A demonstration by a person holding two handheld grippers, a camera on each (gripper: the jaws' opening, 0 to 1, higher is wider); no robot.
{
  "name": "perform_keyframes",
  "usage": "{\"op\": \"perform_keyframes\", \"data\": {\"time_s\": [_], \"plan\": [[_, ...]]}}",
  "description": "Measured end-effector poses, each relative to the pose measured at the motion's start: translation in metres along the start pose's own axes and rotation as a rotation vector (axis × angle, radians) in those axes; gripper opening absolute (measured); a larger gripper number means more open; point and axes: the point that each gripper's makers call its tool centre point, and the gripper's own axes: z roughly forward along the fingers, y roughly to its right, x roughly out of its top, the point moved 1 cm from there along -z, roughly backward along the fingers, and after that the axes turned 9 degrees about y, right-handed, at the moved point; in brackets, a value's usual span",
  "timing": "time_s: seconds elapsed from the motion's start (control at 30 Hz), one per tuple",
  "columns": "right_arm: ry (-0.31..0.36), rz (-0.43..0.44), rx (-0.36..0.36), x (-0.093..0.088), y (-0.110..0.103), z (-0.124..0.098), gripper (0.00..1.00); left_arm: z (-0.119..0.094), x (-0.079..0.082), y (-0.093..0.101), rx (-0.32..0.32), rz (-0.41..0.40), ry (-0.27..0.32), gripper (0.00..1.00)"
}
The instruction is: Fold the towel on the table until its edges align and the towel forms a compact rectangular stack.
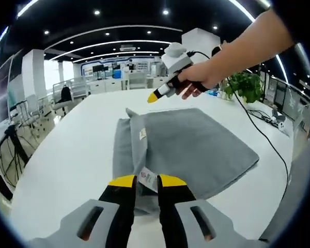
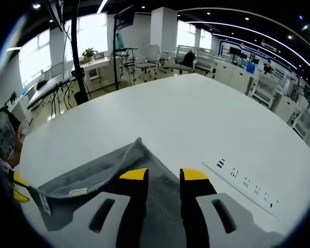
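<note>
Two grippers work a soft grey towel (image 1: 191,147) on the white table (image 1: 72,155). Left gripper (image 1: 147,181) seems clamped on the towel's near edge. Right gripper (image 2: 164,174) hovers over a raised corner, jaws apart.

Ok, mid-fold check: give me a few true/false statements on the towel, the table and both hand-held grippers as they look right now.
1. The towel is grey and lies on a white table. True.
2. The towel is already a compact, neatly aligned stack. False: one side is folded over in a loose strip, with a corner sticking up and labels showing.
3. The right hand-held gripper, held in a person's hand, hovers above the towel's far edge. True.
4. The left hand-held gripper has its jaws at the towel's near edge, by a white label. True.
5. A mug stands on the towel. False: nothing rests on it.
</note>
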Motion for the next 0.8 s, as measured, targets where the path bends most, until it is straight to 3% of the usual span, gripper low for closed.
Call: {"op": "perform_keyframes", "data": {"time_s": [0.13, 0.2, 0.43, 0.8], "plan": [[-0.002, -0.016, -0.009, -0.003, 0.002, -0.011, 0.23, 0.011, 0.000, 0.007, -0.034, 0.036, -0.024, 0.16], [-0.009, -0.024, -0.016, -0.004, 0.007, -0.020, 0.23, 0.012, -0.007, 0.002, -0.014, 0.057, -0.066, 0.16], [-0.012, -0.013, -0.058, -0.011, 0.030, -0.043, 0.23, 0.012, -0.026, -0.018, 0.029, 0.023, -0.125, 0.17], [-0.040, 0.024, -0.111, -0.035, 0.056, -0.075, 0.23, 0.001, -0.038, -0.019, 0.036, -0.034, -0.160, 0.19]]}}
